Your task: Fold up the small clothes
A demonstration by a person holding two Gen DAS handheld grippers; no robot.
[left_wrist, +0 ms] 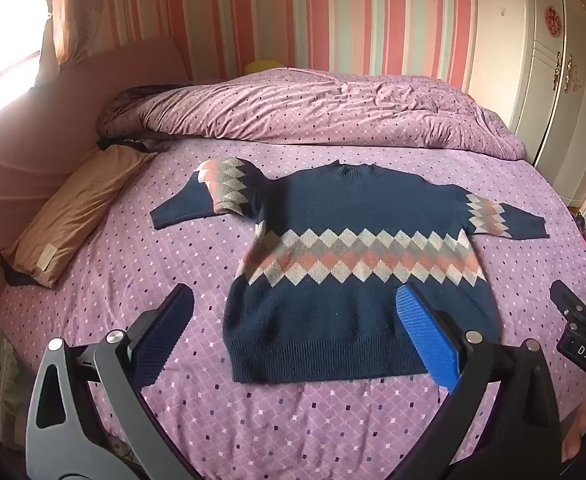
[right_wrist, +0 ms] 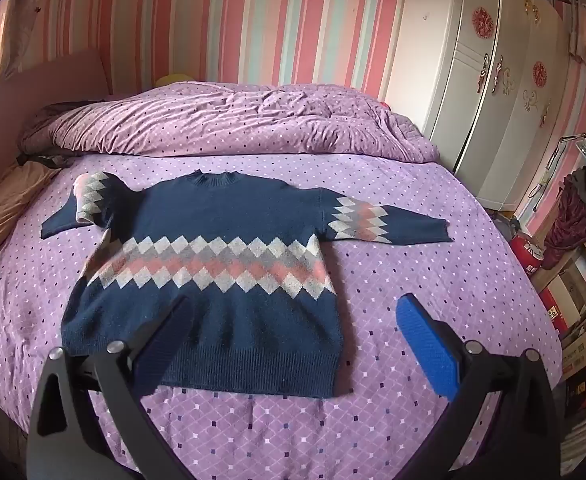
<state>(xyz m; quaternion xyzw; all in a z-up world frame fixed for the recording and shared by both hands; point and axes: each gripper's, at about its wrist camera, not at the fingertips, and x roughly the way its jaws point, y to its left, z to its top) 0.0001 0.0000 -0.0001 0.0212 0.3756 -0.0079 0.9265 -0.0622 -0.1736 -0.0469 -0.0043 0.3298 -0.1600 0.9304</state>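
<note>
Two tongs, left tongs (left_wrist: 293, 336) and right tongs (right_wrist: 293, 344), gape wide and empty; the sweater (right_wrist: 213, 264) lies flat on the bed (right_wrist: 413, 288) just ahead. You straighten its bunched sleeve (left_wrist: 221, 188) before folding.

Left tool (left_wrist: 293, 332) and right tool (right_wrist: 293, 336) both gape wide, tilted downward, empty
</note>
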